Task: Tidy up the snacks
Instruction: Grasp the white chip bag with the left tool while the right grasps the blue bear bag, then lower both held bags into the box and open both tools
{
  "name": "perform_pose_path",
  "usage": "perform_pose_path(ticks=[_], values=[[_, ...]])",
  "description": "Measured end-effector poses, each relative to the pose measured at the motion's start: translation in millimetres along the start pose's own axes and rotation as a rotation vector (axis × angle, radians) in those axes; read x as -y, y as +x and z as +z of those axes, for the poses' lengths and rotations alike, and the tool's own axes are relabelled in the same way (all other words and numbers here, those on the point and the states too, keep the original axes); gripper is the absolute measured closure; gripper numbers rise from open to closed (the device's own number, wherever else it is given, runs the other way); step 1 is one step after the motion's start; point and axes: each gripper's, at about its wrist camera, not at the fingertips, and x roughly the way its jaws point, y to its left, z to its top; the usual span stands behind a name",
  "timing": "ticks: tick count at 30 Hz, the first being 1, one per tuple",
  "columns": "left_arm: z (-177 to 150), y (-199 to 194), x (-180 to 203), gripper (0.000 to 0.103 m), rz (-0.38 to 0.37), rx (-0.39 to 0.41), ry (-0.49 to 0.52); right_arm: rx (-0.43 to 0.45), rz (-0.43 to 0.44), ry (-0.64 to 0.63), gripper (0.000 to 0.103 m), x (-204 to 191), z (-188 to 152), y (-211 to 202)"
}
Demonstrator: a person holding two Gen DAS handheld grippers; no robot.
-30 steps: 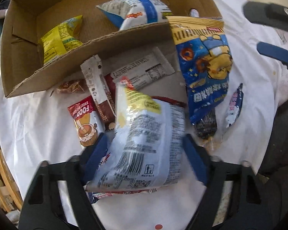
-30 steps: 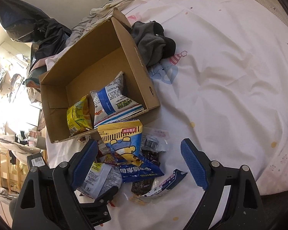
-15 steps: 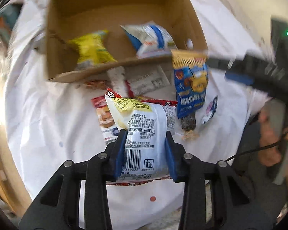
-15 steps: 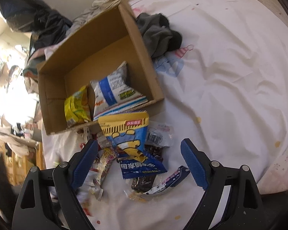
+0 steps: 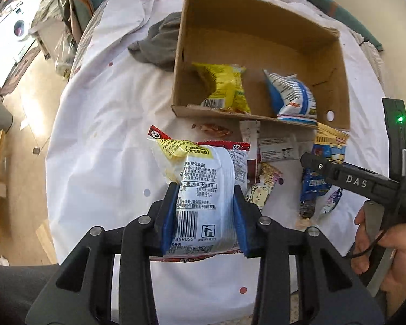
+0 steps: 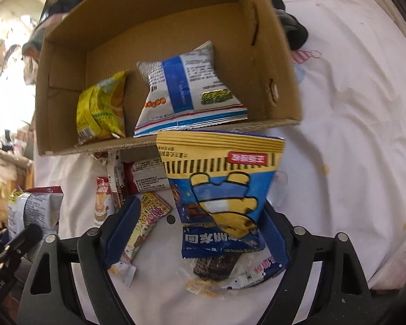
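Left wrist: the left gripper [image 5: 204, 216] clamps the white snack bag [image 5: 203, 189] (barcode side up), held near the cardboard box [image 5: 335, 62].

Right wrist: the right gripper [image 6: 197, 233], jaws closing, straddles the blue-yellow snack bag [image 6: 219, 187] just beside that box [image 6: 281, 54], pads not pressing.

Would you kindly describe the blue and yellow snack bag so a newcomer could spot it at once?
Find the open cardboard box on the white sheet. Just outside its near wall, the blue and yellow snack bag lies propped against the box, between the right gripper's closing jaws. Only it bears a yellow cartoon bear under a striped band.
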Motion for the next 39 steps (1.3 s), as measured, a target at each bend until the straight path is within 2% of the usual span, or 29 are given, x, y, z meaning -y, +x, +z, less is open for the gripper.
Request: perform_pose_path(ticks=[4,5,7,9,10,16,19,23,30,34,39], values=[[0,9,5,0.069,0.004,-0.014,0.000,0.016,-0.119,-0.044,0.022,-3,0,5],[-1,9,7,0.069,0.005,-0.014,0.000,0.002,-0.109,-0.039,0.022,-2,1,8],[-1,10,7,0.069,0.005,-0.014,-0.004,-0.020,-0.095,-0.029,0.032,0,0,11],[-1,11,7,0.069,0.004,-0.015,-0.010,-0.034,-0.103,-0.036,0.036,2,-1,15],[-1,12,7,0.069,0.004,-0.016,-0.014,-0.035,-0.097,-0.034,0.045,4,-1,15],[-1,14,4,0.069,0.028,-0.011,-0.021,0.003,-0.092,-0.053,0.057,5,-6,1],[-3,12,3,0.069,0.042,0.000,-0.014,0.021,-0.051,-0.056,0.063,4,-14,-13],[-4,10,-1,0.069,0.064,0.011,-0.018,0.047,0.019,-0.044,0.067,14,-24,-34],[-4,3,-5,0.069,0.099,0.050,-0.032,0.201,0.224,-0.032,0.071,23,-25,-93],[-3,-18,-9,0.069,0.105,0.118,-0.044,0.313,0.323,-0.017,0.072,25,-22,-124],[11,-50,-16,0.069,0.122,0.232,-0.060,0.391,0.405,0.023,0.073,27,-6,-136]])
